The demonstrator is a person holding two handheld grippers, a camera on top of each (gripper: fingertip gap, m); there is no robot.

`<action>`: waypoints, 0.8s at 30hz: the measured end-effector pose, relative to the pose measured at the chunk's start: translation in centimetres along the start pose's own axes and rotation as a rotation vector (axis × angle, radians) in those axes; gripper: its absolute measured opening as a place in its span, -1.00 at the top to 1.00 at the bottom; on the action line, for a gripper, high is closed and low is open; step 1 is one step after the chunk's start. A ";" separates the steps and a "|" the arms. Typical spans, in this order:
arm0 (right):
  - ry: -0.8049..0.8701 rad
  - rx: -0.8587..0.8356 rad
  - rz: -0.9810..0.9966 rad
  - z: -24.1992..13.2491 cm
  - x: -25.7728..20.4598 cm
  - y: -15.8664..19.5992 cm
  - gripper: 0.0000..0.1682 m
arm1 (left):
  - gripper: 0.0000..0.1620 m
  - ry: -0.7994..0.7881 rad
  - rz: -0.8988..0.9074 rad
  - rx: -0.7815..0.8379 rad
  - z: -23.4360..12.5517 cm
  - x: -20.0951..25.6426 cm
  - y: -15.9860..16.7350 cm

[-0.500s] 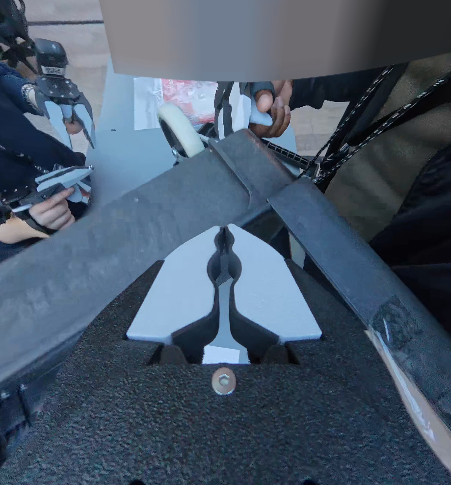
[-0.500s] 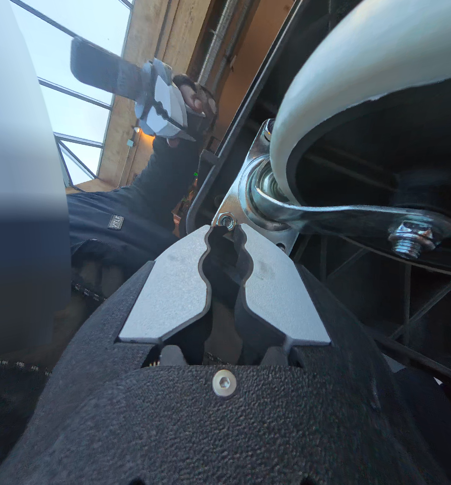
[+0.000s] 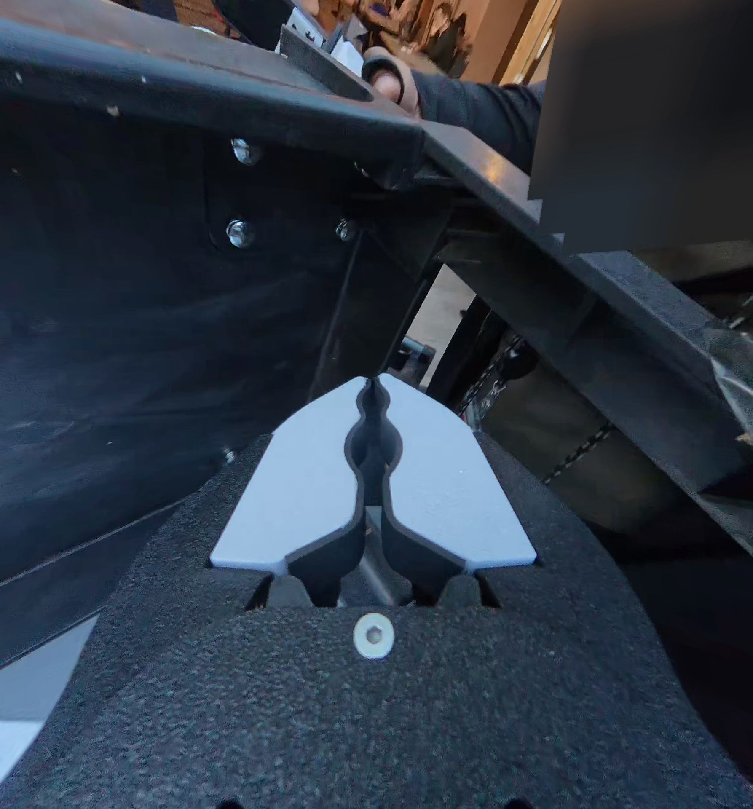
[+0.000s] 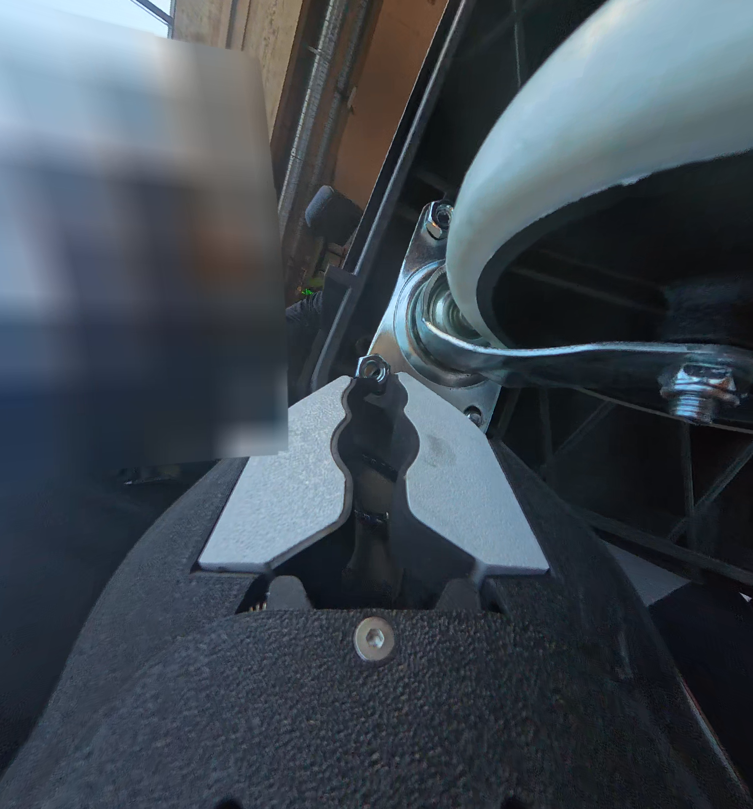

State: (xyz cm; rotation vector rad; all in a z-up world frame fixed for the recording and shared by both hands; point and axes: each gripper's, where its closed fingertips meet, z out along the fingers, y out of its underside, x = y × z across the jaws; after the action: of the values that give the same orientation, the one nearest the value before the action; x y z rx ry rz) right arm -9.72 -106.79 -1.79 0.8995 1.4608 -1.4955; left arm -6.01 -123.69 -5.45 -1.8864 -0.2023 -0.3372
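The right tool (image 4: 373, 385) has its grey plates drawn in around a small bright hex nut (image 4: 372, 372) at their very tips, and it looks pinched there, though the contact is partly hidden by the plates. The nut sits on the corner of a shiny steel caster mounting plate (image 4: 422, 258), just beside the swivel bearing; above it curves the pale grey rubber caster wheel (image 4: 584, 131), with a chrome fork (image 4: 541, 354) and axle bolt (image 4: 698, 389). A nut like this is hard, smooth and small, so it will likely slip unless taken across its flats, square on. The plate is bolted to a black plastic cart underside (image 4: 628, 481), ribbed and stiff.

The left tool (image 3: 372, 383) is pressed together, tips meeting on nothing visible, close under the black moulded cart body (image 3: 147, 306) with its screws. The cart looks bulky and fairly heavy; its rim (image 3: 234, 100) seems the firmest hold. A gloved hand (image 3: 392, 79) rests at the far edge
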 end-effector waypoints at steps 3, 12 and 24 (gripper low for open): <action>0.017 -0.015 0.016 0.1 0.0 0.0 0.80 | 1.00 0.077 -0.074 0.093 1.4 -0.1 0.3; 0.041 0.009 0.047 0.3 0.0 -0.1 0.81 | 1.00 0.070 -0.134 0.409 7.6 -0.3 -0.8; 0.050 -0.005 0.078 0.7 0.2 -0.5 0.82 | 1.00 0.255 -0.239 0.586 9.1 -0.1 -3.5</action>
State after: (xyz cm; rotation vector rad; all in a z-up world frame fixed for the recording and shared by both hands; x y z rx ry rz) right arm -10.21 -107.56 -1.79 0.9860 1.4483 -1.4213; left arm -5.93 -114.00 -5.15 -1.2303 -0.3161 -0.6054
